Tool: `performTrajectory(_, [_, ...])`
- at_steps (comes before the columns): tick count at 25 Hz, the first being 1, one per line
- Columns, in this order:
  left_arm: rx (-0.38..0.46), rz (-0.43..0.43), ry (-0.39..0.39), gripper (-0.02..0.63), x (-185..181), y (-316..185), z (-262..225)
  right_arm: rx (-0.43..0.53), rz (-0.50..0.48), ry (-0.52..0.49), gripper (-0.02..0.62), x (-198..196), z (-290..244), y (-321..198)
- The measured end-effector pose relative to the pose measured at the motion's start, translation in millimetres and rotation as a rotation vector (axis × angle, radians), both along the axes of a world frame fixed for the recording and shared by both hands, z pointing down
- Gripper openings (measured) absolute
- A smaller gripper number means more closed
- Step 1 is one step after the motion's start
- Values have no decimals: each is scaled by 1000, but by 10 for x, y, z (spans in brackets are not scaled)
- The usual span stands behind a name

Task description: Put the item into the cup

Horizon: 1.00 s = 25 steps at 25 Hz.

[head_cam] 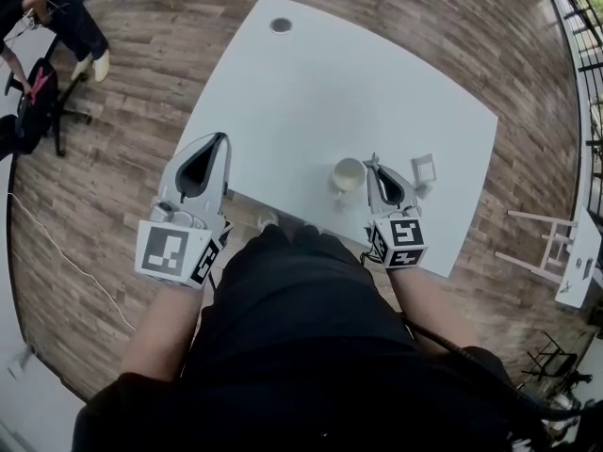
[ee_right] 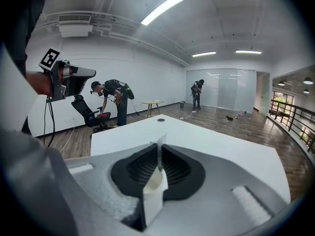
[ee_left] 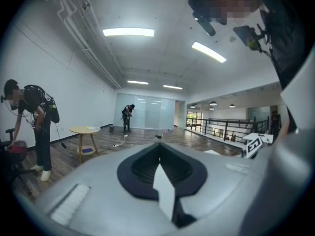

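Left gripper [head_cam: 222, 140] [ee_left: 158, 147]: jaws closed tip to tip with nothing between them, held level at the near left edge of the white table [head_cam: 311, 73], well apart from the task's things.

Cup [head_cam: 347, 175]: a small, round, cream-white vessel, upright with its mouth open, standing on the table directly against the left side of the right gripper's tips.

Right gripper [head_cam: 374, 164] [ee_right: 160, 146]: tilted down toward the table, jaws nearly together. They pinch a thin, curved, cream-white piece [ee_right: 156, 178] that appears to be the wall of the cup.

Item [head_cam: 424, 169]: a small white piece shaped like a square frame with an open centre. It lies on the table just beside the right gripper's jaws, on their right. It is outside the cup and not in either gripper.
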State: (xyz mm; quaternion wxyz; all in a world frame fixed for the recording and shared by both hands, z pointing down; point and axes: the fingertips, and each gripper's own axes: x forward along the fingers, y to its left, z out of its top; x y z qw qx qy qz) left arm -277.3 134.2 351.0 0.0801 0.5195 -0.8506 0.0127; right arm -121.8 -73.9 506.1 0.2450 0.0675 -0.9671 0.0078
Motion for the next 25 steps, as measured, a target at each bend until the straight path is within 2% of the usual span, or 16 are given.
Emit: performTrajectory(25, [-75, 32, 112, -2, 138, -42, 415, -71, -32, 68, 25, 82, 252, 232])
